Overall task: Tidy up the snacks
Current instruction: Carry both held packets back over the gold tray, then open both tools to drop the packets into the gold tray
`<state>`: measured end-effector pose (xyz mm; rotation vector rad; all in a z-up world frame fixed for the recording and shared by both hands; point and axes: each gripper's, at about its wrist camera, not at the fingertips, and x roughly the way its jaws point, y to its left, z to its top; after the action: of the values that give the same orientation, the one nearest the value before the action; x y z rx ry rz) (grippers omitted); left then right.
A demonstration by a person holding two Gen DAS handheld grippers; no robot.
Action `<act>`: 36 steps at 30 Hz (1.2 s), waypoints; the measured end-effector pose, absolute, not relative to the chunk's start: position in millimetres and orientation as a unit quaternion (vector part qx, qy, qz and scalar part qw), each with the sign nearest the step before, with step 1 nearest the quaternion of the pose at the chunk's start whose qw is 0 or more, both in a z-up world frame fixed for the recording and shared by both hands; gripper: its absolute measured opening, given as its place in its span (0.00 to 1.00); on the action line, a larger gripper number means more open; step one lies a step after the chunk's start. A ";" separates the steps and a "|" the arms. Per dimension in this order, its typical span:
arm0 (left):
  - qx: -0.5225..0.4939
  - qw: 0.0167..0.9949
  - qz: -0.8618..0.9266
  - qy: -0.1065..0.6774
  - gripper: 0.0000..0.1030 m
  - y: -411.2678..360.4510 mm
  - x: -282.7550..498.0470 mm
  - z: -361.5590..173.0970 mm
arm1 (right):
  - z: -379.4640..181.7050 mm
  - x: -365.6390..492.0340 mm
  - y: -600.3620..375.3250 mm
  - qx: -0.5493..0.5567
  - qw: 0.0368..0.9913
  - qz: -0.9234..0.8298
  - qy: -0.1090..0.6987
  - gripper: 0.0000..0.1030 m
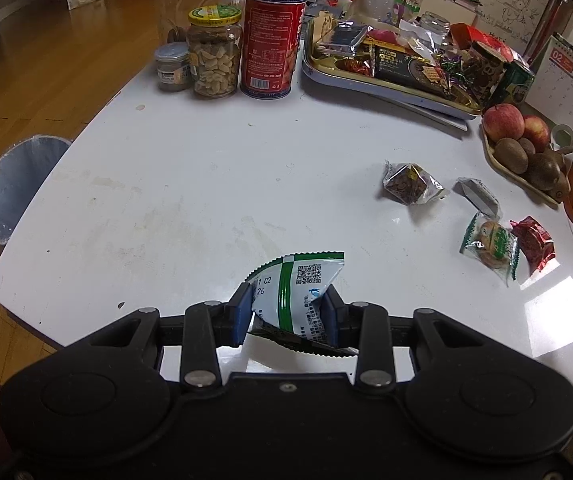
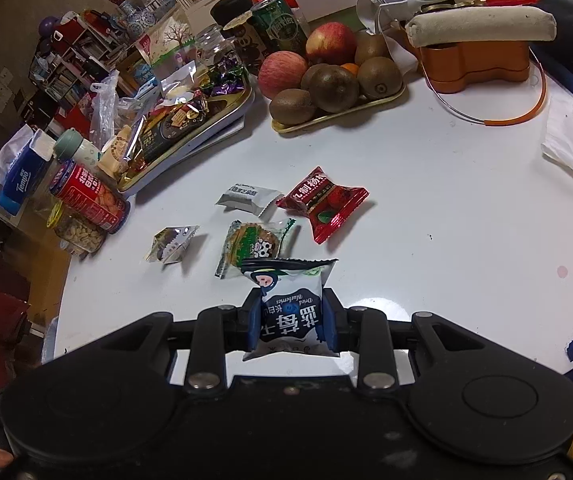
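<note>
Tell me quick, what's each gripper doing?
Left gripper: closed on a white-and-green foil snack packet.
Right gripper: closed on a navy-and-white dried-blueberry packet.

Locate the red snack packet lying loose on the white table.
In the right wrist view, the red snack packet lies mid-table, right of the white packet and just beyond the green biscuit packet.

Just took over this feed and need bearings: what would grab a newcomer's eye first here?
Each claw is clamped on a snack packet: the left claw grips a green-and-white packet, the right claw a dried blueberry packet. Beyond them, four loose snacks, including a red packet, lie on the white table, ahead of the crowded snack tray at its far side.
</note>
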<state>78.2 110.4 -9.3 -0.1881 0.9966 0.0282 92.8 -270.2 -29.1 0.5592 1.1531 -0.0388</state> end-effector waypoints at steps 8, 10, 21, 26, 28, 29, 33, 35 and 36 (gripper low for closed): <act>-0.105 0.879 -0.005 0.464 0.43 117.4 61.1 0.6 | -11.9 70.4 -262.1 0.275 0.808 -0.003 0.521 0.31; -0.101 0.882 -0.013 0.460 0.43 115.3 55.3 2.8 | -9.4 65.6 -260.1 0.276 0.808 0.000 0.520 0.31; -0.057 0.882 -0.074 0.462 0.43 72.7 9.9 8.6 | 5.6 27.1 -237.7 0.264 0.808 0.039 0.524 0.32; -0.040 0.858 -0.088 0.504 0.43 44.7 0.4 -9.1 | -1.4 11.3 -217.1 0.222 0.796 0.047 0.561 0.32; -0.029 0.849 -0.086 0.521 0.43 34.4 1.8 -18.0 | -8.8 8.1 -208.1 0.194 0.789 0.043 0.582 0.32; -0.022 0.845 -0.086 0.528 0.43 29.1 1.6 -22.0 | -12.7 5.8 -203.0 0.173 0.785 0.043 0.593 0.32; -0.014 0.833 -0.090 0.545 0.43 14.9 2.4 -33.3 | -26.1 2.6 -194.5 0.137 0.773 0.043 0.618 0.32; -0.005 0.832 -0.087 0.549 0.43 9.2 3.2 -37.8 | -31.1 1.5 -191.8 0.129 0.768 0.042 0.626 0.32; -0.003 0.830 -0.087 0.551 0.43 6.4 4.0 -40.5 | -32.9 0.8 -190.8 0.126 0.767 0.041 0.628 0.32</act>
<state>4.0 6.4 -40.5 -0.0069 1.1683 -0.1837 0.8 -190.8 -32.9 0.2727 1.3642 0.0888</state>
